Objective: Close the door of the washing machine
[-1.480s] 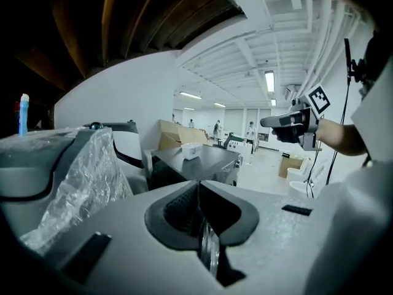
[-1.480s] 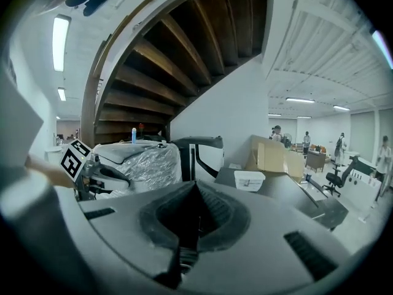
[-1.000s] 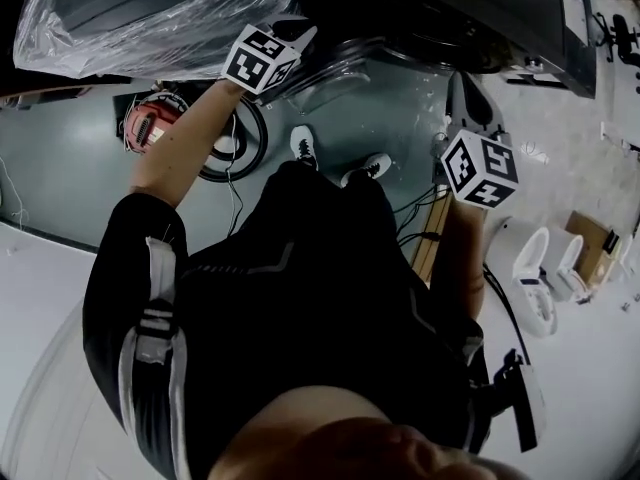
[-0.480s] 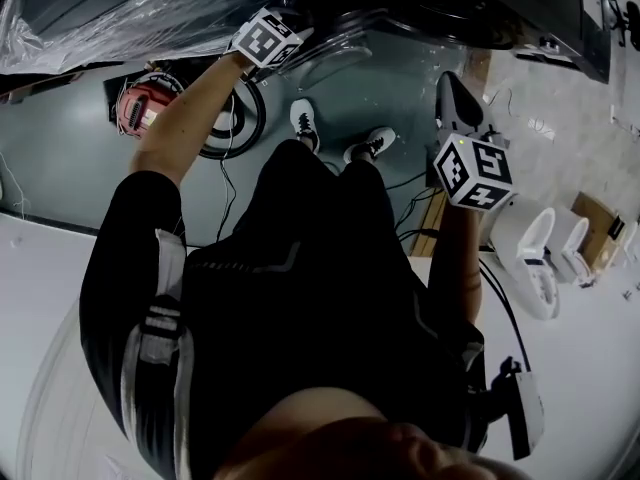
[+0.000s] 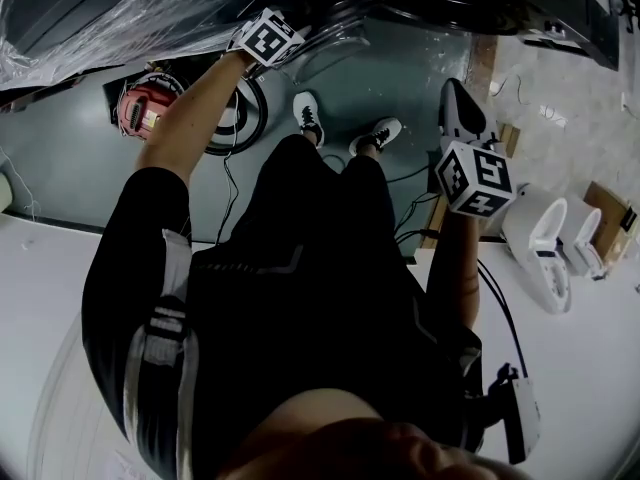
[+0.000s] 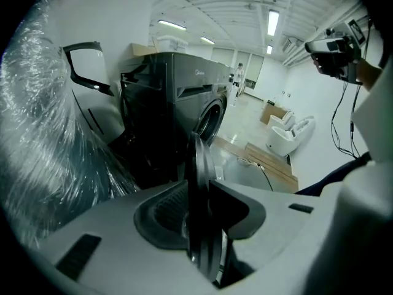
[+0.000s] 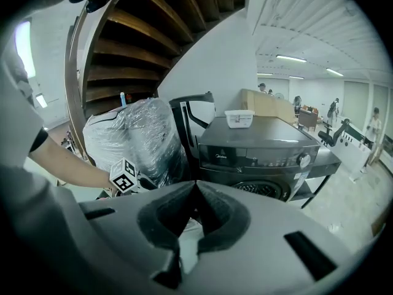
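Note:
The dark washing machine (image 6: pixel 184 97) stands ahead with its round door (image 6: pixel 198 158) swung open, edge-on to me. My left gripper (image 6: pixel 198 192) straddles the door's rim; its jaws are opening and the left pad stands off the rim. In the head view this left gripper (image 5: pixel 295 36) reaches the glass door (image 5: pixel 340 43) below the machine's front. My right gripper (image 5: pixel 455 93) hangs to the right over the floor, shut with nothing in it. The right gripper view shows its jaws (image 7: pixel 195 192) closed, with the machine (image 7: pixel 264 146) behind them.
A plastic-wrapped appliance (image 5: pixel 100 8) stands left of the machine. A red device (image 5: pixel 140 113) and a coiled cable (image 5: pixel 235 128) lie on the floor by my left arm. Two white toilets (image 5: pixel 550 248) and wooden planks (image 5: pixel 430 233) sit at the right.
My left gripper has sunk away from the head camera and onto the door's rim. The right gripper has dropped a little and stays shut.

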{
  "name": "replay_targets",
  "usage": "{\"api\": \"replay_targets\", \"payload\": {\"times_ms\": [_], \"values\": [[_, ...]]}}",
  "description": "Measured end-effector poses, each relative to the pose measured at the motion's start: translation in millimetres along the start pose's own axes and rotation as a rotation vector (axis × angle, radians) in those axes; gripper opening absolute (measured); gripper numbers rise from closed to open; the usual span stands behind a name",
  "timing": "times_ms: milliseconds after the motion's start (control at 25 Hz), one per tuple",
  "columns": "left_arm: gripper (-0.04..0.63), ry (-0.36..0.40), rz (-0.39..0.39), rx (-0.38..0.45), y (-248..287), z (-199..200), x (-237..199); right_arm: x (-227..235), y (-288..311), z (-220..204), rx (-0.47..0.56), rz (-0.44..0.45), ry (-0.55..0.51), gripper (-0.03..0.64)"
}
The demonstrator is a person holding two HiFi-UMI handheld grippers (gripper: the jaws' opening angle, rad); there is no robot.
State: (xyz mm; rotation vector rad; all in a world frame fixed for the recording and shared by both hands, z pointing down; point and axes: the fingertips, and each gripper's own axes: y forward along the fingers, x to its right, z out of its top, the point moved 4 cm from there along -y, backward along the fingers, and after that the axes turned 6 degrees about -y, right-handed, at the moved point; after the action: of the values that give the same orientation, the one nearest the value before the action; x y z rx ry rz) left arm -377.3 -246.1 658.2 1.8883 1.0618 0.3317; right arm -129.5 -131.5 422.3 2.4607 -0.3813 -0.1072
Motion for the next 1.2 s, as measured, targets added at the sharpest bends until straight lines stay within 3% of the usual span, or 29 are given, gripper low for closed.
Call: {"api": "replay_targets", "payload": {"times_ms": [360,760,1200], "values": [[0.098,0.029,0.029,-0.034,7,-3,3,12,-6,-12,-0.005,-0.016,0.024,0.005],[0.098,-0.027,0.060,-0.044,10,-6,20,30,-16,-12,0.010,-0.017,0.036,0.005],[0.098,-0.156,0.090,-0.040,19,-7,56,61,-35,-27,0.031,0.002,0.072,0.005]]}}
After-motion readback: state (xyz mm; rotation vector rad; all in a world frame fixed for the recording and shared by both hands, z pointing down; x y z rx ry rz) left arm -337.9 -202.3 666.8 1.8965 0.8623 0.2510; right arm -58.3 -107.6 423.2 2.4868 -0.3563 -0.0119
